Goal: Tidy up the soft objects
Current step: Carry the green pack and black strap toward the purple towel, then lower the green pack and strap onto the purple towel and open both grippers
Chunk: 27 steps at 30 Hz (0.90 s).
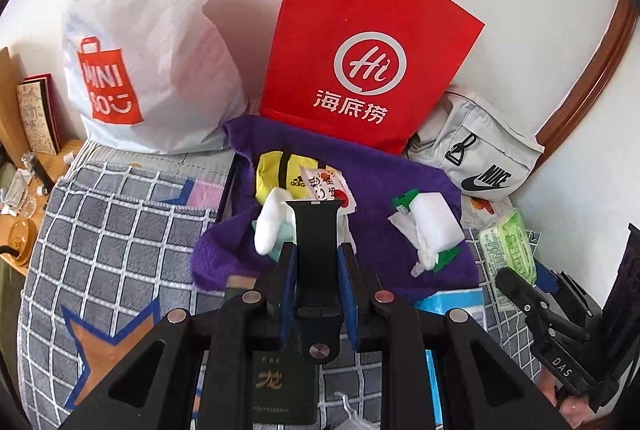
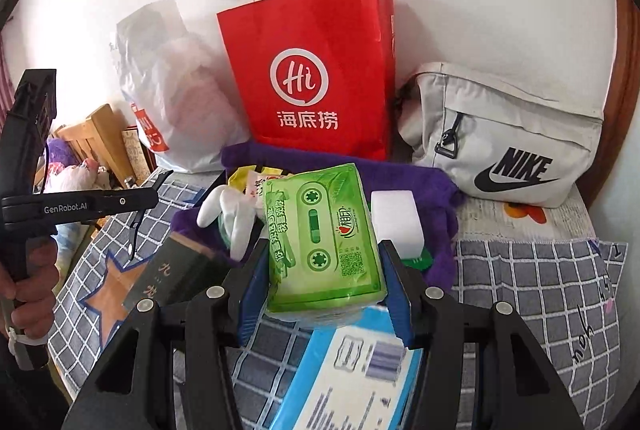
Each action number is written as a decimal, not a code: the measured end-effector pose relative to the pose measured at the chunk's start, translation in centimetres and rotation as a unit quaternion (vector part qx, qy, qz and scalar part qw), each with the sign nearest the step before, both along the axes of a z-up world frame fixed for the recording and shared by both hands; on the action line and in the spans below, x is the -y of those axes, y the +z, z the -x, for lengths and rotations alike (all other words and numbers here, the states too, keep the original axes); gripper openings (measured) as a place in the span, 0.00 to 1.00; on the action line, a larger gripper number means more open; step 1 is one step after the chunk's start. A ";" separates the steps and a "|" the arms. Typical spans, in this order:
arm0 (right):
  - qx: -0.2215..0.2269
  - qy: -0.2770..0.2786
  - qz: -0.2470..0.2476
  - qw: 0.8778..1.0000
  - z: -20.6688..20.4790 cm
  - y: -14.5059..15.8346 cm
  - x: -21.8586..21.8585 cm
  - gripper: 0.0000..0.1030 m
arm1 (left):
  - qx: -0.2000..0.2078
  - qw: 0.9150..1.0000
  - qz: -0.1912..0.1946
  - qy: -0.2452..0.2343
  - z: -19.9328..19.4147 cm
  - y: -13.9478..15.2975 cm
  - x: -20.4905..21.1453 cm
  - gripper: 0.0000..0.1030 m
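The left tongs (image 1: 317, 262) are clamped on a black strap (image 1: 316, 226); the right tongs (image 2: 324, 286) grip a green tissue pack (image 2: 324, 238). Both hover over a purple cloth (image 1: 400, 185) on the checked bed (image 1: 120, 222), where white socks (image 1: 269, 226) lie before a red paper bag (image 1: 368, 41).

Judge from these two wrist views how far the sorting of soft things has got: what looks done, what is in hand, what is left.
Done: white socks, a yellow pouch and a white sponge already lie on the purple cloth. In hand: the left gripper grips a black strap; the right gripper clamps a green tissue pack. Left: setting both down. Whether anything else remains is unclear.
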State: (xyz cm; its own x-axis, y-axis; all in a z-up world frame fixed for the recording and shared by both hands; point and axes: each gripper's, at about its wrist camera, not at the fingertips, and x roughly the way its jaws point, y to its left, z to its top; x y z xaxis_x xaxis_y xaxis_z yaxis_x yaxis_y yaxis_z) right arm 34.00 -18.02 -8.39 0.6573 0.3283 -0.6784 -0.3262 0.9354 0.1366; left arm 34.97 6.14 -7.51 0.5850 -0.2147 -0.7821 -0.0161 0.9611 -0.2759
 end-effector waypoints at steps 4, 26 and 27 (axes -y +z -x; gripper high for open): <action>-0.006 -0.001 0.001 1.000 -2.1 -0.5 -0.3 0.51 | 0.000 1.000 -0.001 -0.002 -1.7 -0.1 0.3 0.19; -0.086 0.039 0.054 0.994 -8.6 -6.7 -3.3 0.51 | -0.046 0.999 0.023 0.009 -8.6 -4.8 -0.2 0.19; -0.090 0.041 0.055 0.994 -8.8 -7.1 -3.4 0.51 | -0.052 0.998 0.024 0.009 -9.0 -5.3 -0.1 0.19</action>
State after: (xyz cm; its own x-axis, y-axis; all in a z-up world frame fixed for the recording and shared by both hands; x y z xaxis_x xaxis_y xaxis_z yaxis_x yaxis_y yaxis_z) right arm 42.79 -14.62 -15.45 0.4967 0.2930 -0.8169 -0.3813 0.9193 0.0979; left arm 43.96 6.26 -12.86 0.5058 -0.2438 -0.8275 -0.0637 0.9461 -0.3176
